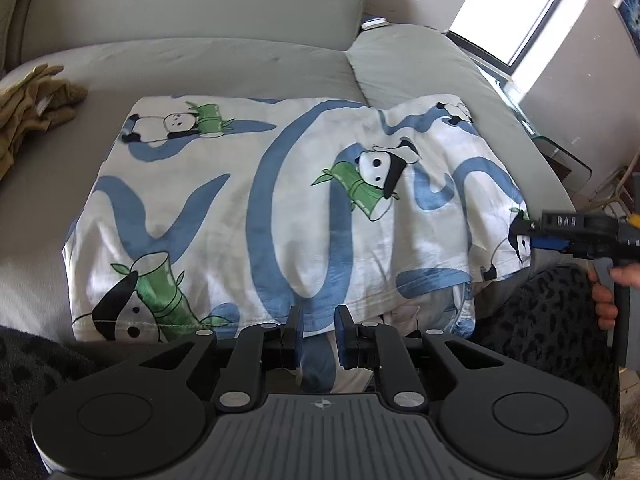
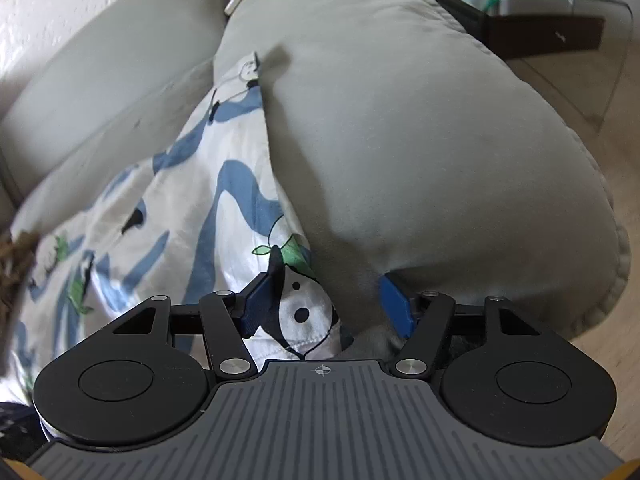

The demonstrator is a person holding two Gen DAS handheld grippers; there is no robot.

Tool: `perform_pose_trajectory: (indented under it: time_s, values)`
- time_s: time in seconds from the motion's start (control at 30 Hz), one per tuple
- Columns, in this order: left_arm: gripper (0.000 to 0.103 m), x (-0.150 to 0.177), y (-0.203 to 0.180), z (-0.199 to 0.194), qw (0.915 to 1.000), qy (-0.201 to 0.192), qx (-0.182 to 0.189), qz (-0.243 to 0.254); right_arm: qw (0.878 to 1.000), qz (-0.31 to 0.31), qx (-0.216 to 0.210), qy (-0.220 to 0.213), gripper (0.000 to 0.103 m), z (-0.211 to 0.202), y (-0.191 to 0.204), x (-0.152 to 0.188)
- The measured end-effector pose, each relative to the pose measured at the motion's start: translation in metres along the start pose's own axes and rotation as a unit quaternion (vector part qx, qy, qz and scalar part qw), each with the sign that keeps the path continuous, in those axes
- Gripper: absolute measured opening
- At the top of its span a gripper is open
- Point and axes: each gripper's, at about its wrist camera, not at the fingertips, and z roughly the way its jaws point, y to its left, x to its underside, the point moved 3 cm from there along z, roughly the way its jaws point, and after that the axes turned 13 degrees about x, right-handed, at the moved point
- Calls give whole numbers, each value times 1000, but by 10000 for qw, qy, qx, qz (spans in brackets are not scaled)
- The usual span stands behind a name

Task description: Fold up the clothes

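A white garment [image 1: 256, 208] printed with blue bands, pandas and green bamboo lies spread on the grey sofa seat [image 1: 200, 64]. At the garment's near hem my left gripper [image 1: 319, 330] has its jaws a little apart, and a blue band of the cloth shows in the gap, not pinched. My right gripper [image 1: 522, 232], held by a hand [image 1: 604, 300], sits at the garment's right edge. In the right wrist view the right gripper [image 2: 330, 304] stands wide open astride a hemmed corner of the garment [image 2: 304, 316] with a panda face on it, and that corner touches the left pad only.
An olive-brown garment [image 1: 32, 108] lies crumpled at the seat's far left. A padded grey armrest [image 2: 420, 140] rises right beside the garment's right edge. Beyond it stands a glass side table [image 2: 560, 12]. Dark spotted fabric [image 1: 552, 316] fills the near right.
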Motion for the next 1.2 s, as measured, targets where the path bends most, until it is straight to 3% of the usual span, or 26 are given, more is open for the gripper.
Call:
perform_pose_trajectory:
  time_s: [0.1,0.17,0.33,0.37,0.4,0.43,0.47,0.5,0.53,0.7,0.93,1.2]
  values:
    - [14,-2,1,-2,10000,-44,-51,32,9995,-308,-113,-31,1,-5,6,4]
    - [14,-2,2,-3,10000,-51,-60,26,9991,-387,-193,-14,0,-9,7,4]
    - [14,-2,7,3,9998,73,-176,-9,9975,-464,531,27,0,-15,0,1]
    - [14,-2,7,4,9998,87,-166,6,9970,-414,647,15,0,-15,-1,0]
    - [14,-3,7,4,9998,97,-141,29,9973,-317,665,38,8,-16,-3,-1]
    - [14,-4,6,4,9999,102,-97,72,9975,-212,667,69,28,-17,-5,-2]
    - [14,-6,4,4,9998,104,-56,138,9976,-107,669,99,41,-19,-7,-2]
    - [14,-8,1,5,9997,98,-30,209,9984,-54,553,62,63,-22,-6,-3]
    - [15,-10,-2,5,9996,87,-17,277,9991,-9,417,14,68,-26,-5,-4]
    - [15,-14,-17,9,9989,69,89,455,9983,334,-82,-476,72,-39,-5,-16]
    - [16,-12,-29,15,9981,150,182,573,9934,651,-927,191,73,0,-23,-35]
    - [16,-15,-27,26,9990,240,-31,383,9888,-376,-1361,475,71,25,5,-47]
